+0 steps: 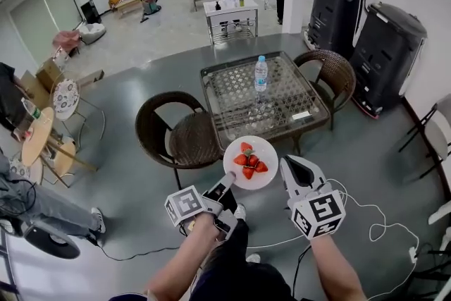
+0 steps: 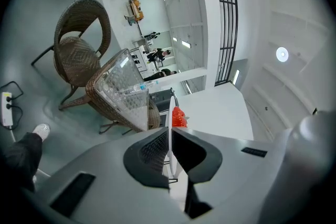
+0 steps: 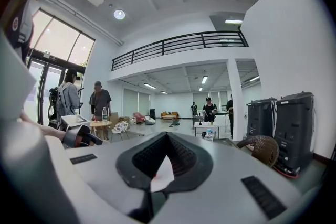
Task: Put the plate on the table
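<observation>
White and loaded with strawberries (image 1: 249,162), the plate (image 1: 266,149) hangs in the air just short of the near edge of the glass-topped wicker table (image 1: 232,88), carried level with nothing under it but floor. The left claw (image 1: 227,181) is clamped on its near-left rim; the left gripper view shows the rim edge-on as a thin white line pinched between the two pads, with a red strawberry (image 2: 178,117) just past them. The right claw (image 1: 287,164) sits just beside the plate's right rim. In the right gripper view its jaws are drawn together, with only a pale sliver at the seam that I cannot identify, and it does not appear to hold anything. By my reading this is the carry step: the plate is lifted but not yet over the glass. The next move calls for bringing it forward over the tabletop, keeping it flat so the fruit does not roll. A free spot is needed, well apart from the water bottle (image 1: 261,74) standing near the middle. Only once the base rests on the glass should the left claw let go.
</observation>
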Action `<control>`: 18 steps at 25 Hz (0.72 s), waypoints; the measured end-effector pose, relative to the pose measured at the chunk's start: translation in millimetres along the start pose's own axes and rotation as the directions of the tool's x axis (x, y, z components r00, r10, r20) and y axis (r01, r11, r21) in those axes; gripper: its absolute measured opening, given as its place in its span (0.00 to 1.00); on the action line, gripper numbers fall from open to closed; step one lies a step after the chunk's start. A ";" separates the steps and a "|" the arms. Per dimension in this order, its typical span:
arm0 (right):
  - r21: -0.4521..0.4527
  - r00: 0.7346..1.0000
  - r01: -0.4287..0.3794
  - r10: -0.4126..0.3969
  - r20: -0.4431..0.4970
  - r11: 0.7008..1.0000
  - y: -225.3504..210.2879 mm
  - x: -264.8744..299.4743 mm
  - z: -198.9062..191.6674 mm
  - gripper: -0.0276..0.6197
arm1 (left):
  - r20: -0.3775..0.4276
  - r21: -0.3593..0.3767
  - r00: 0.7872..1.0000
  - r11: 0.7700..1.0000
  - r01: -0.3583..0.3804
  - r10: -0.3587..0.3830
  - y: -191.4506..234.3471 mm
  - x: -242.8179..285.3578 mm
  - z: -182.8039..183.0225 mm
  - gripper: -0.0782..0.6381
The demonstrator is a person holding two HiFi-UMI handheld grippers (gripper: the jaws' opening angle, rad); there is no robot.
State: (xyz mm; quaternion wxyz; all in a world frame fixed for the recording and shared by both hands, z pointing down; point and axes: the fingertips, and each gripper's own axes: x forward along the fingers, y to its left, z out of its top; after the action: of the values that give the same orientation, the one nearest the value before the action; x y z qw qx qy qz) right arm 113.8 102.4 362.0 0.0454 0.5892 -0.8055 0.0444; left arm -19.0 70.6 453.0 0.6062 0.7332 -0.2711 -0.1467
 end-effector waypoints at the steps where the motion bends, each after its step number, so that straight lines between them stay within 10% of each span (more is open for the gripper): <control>1: -0.005 1.000 -0.001 0.001 -0.003 1.000 -2.5 3.9 -1.1 0.05 | 0.000 0.000 1.000 1.000 -0.002 0.002 4.1 4.6 3.0 0.13; 18: 0.017 0.996 0.009 -0.007 -0.094 1.000 -81.7 155.9 -14.7 0.05 | -0.057 -0.013 0.998 1.000 -0.014 0.013 76.9 122.0 103.6 0.13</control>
State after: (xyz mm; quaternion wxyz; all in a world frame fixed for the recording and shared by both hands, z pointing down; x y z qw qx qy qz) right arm 144.9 -67.8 397.7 0.0782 0.5900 -0.7997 0.0792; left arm 6.7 -92.5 518.3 0.6193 0.7312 -0.2579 -0.1236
